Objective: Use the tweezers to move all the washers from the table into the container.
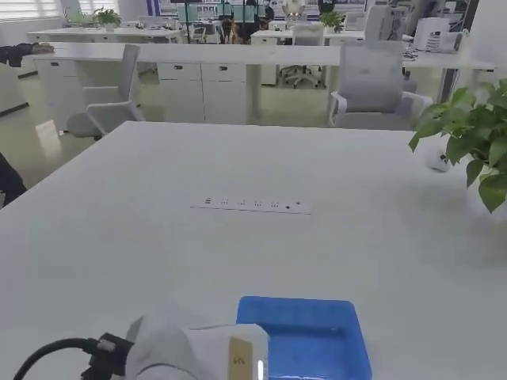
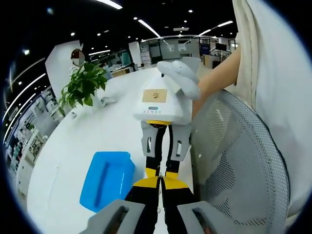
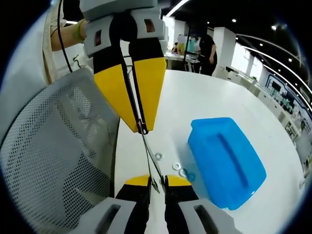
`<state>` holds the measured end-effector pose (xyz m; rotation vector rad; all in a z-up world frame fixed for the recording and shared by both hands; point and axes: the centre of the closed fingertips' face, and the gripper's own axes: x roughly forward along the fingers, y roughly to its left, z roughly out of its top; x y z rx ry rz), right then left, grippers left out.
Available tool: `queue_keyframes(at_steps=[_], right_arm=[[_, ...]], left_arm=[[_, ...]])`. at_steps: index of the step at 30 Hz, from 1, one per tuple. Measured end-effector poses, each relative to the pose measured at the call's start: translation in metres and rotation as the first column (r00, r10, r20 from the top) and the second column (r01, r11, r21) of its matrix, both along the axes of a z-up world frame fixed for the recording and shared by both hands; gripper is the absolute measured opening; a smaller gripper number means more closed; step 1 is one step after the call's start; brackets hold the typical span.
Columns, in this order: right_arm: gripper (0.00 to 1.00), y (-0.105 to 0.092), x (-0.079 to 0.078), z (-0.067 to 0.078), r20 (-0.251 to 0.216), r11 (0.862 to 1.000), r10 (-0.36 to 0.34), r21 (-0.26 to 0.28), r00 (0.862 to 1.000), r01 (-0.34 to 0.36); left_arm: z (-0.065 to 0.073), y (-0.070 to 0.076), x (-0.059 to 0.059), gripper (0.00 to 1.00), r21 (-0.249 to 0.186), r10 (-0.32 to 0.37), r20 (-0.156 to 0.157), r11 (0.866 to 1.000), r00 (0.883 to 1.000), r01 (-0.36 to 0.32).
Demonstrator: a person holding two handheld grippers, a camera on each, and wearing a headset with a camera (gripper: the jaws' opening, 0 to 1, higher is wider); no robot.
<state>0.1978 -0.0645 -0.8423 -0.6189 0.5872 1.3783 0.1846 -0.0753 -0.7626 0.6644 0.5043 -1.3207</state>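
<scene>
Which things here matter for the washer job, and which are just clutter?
Job: tweezers, washers on the table, blue container, left tool pinching the tweezers.
Lying about: power strip, plant, mesh chair.

Three cameras near my table (image 1: 238,253)
Head looks forward across it; claw cameras face each other, sharing the blue container (image 3: 226,161).

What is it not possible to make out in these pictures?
Head view: container near side, cut off by the bottom edge; its inside is blurred.
Right gripper view: tweezers lower end, lost between the jaws of the right gripper, grip unclear.
Right gripper view: washers, more could lie behind those jaws.
</scene>
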Motion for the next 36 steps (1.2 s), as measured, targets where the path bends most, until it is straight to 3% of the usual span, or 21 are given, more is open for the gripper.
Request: queue_keyframes(at_steps=[5,12,16,18,24,28,33,36], right_arm=[[0.07,0.008,0.003,0.000,0.003,1.000,0.010,0.006,1.000,-0.010],[0.07,0.014,0.000,-0.005,-0.015,1.000,0.017,0.011,1.000,-0.017],[0.07,0.013,0.001,-0.009,-0.027,1.000,-0.004,0.021,1.000,0.004],[0.07,0.014,0.004,-0.007,-0.058,0.998,-0.033,0.058,0.998,0.037],[0.07,0.016,0.004,-0.003,-0.067,0.996,-0.035,0.078,0.997,0.040],[0.07,0.017,0.005,-0.007,-0.088,0.995,-0.046,0.083,0.995,0.053],[0.07,0.016,0.006,-0.007,-0.093,0.994,-0.060,0.086,0.994,0.068],[0.09,0.015,0.007,-0.007,-0.137,0.990,-0.088,0.095,0.987,0.101]], left_arm=[[0.000,0.007,0.003,0.00,0.030,-0.004,0.012,1.000,1.000,0.004],[-0.005,0.011,0.002,0.00,0.058,-0.014,0.001,0.998,1.000,0.013],[-0.009,0.010,0.004,0.00,0.058,-0.015,-0.006,0.998,1.000,0.015],[-0.007,0.010,0.005,0.00,0.050,-0.009,-0.010,0.999,1.000,0.009],[-0.004,0.010,0.008,0.00,0.050,-0.008,-0.014,0.999,1.000,0.008],[-0.010,0.011,0.010,0.00,0.066,-0.006,-0.018,0.998,1.000,0.007],[-0.010,0.010,0.011,0.00,0.055,-0.001,-0.043,0.999,0.999,0.003],[-0.010,0.008,0.012,0.00,0.057,-0.007,-0.055,0.998,0.998,0.010]])
